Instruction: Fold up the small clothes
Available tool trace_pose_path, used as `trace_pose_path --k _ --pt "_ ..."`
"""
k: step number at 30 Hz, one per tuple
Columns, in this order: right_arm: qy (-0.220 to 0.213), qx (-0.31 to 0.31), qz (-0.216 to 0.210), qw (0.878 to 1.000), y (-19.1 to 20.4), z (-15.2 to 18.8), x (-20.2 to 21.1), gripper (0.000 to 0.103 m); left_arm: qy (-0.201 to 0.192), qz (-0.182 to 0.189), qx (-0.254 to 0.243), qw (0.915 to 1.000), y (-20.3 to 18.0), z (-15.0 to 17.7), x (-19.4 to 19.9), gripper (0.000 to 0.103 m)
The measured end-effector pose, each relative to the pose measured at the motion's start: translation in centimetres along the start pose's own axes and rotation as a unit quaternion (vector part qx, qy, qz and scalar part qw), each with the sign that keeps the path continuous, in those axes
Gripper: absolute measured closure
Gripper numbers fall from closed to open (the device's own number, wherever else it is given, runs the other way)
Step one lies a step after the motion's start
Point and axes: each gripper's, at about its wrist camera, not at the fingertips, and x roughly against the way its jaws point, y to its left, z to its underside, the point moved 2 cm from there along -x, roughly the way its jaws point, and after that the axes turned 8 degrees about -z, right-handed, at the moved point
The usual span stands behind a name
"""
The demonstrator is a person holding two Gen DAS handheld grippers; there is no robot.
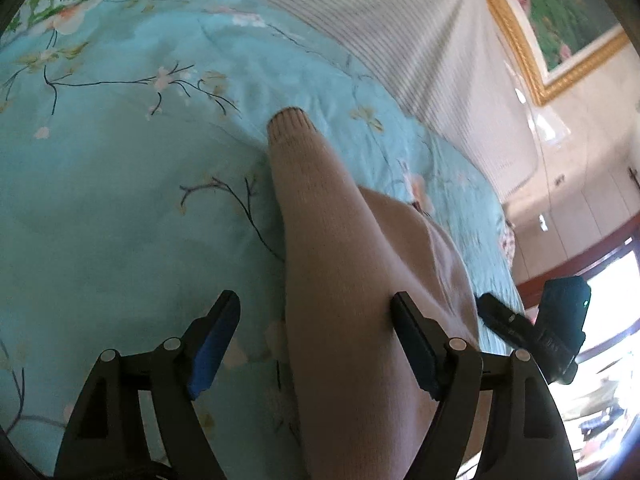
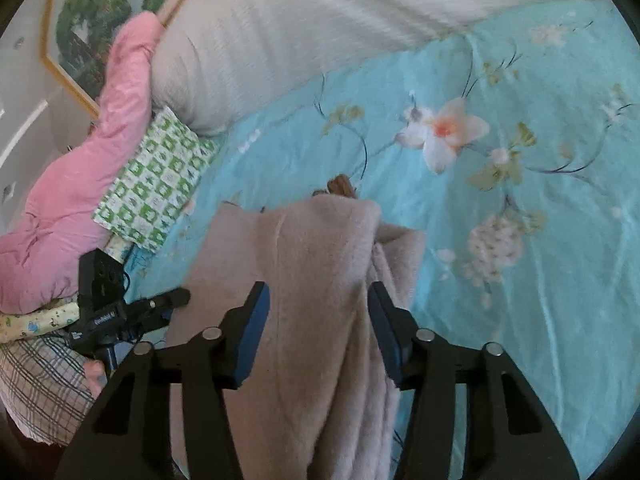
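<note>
Home bedroom: floral bedspread (image 2: 520, 92), pillows (image 2: 260, 60).

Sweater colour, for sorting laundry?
Pale beige-pink knit sweater, clearest in the right wrist view.

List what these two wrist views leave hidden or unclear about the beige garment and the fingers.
- Left wrist view: the beige sweater runs off the bottom edge; only its sleeve and part of the body show.
- Right wrist view: the small brown thing behind the sweater's fold is mostly hidden.
- Right wrist view: whether the right gripper touches the cloth is unclear.
- Both views: motion blur.
</note>
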Motion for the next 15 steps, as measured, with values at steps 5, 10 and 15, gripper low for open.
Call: trace_pose_path --k 5,10,15 --pt "0.029 -0.011 0.005 0.999 -0.9 -0.4 -2.6 0.092 0.014 -0.057 -0.023 0.9980 -0.4 -1.8 -2.9 0.029" --pt "-0.006 0.008 0.019 1.000 -0.9 -1.2 0.2 0.093 0.005 -0.081 -0.085 0.9930 -3.6 -2.5 -3.6 0.052" --pt "0.031 -0.016 0.050 0.998 -4.1 0.6 -2.2 0.091 0.003 -0.115 -0.106 0.9877 -4.2 -1.5 -4.4 0.052"
